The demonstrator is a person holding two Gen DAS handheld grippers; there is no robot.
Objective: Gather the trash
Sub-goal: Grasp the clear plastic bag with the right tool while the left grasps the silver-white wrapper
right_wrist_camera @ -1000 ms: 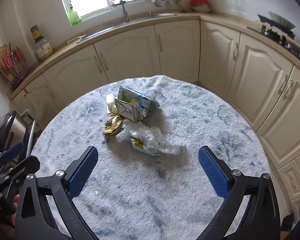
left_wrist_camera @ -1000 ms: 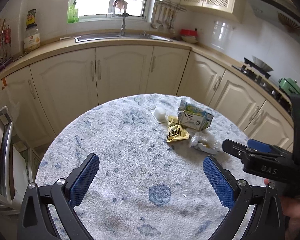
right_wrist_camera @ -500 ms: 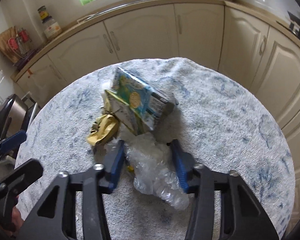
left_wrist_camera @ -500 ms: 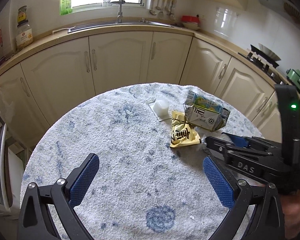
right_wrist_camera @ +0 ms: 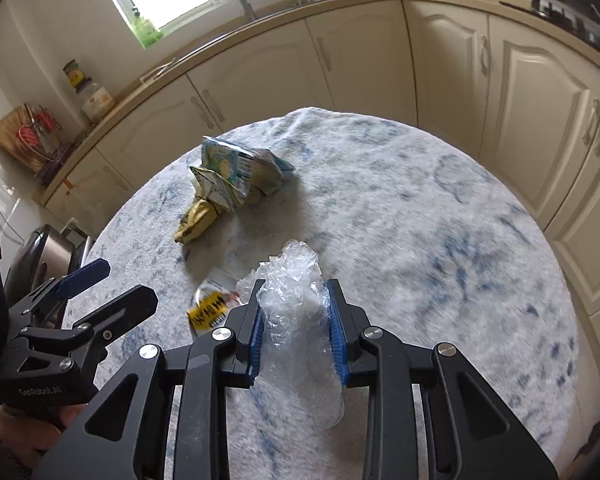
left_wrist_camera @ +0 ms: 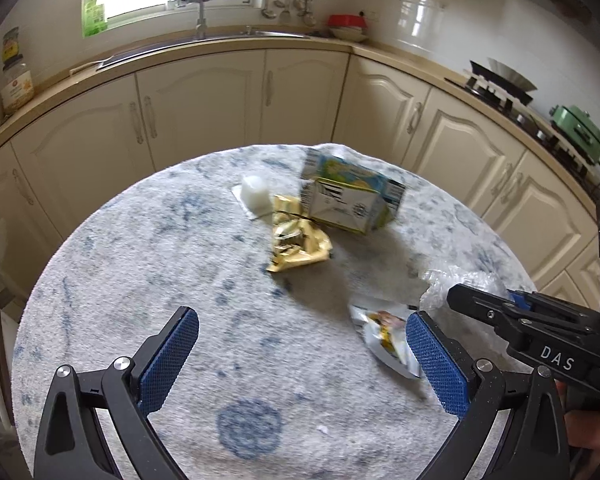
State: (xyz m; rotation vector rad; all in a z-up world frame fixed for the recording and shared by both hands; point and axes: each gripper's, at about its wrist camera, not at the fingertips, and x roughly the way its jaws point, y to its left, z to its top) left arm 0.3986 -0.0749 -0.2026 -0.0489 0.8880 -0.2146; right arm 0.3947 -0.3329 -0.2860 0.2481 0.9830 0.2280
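My right gripper (right_wrist_camera: pixel 296 322) is shut on a crumpled clear plastic bag (right_wrist_camera: pixel 296 288) and holds it above the round table (right_wrist_camera: pixel 440 240); bag and gripper also show in the left wrist view (left_wrist_camera: pixel 460 282). A small printed snack wrapper (left_wrist_camera: pixel 384 338) lies on the table just left of my left gripper's right finger. My left gripper (left_wrist_camera: pixel 300 356) is open and empty above the table's near side. A crushed green-blue carton (left_wrist_camera: pixel 348 200), a yellow wrapper (left_wrist_camera: pixel 296 246) and a small white cup (left_wrist_camera: pixel 255 194) lie farther back.
The table wears a white-and-blue mottled cloth (left_wrist_camera: pixel 160 280). Cream kitchen cabinets (left_wrist_camera: pixel 204 112) curve around behind it, with a sink (left_wrist_camera: pixel 204 36) under the window and a stove (left_wrist_camera: pixel 500 84) at the right. A metal appliance (right_wrist_camera: pixel 40 256) stands left of the table.
My right gripper closed on the plastic bag and pulled it back and up from the carton. The snack wrapper under it now lies uncovered. My left gripper moved closer to the trash.
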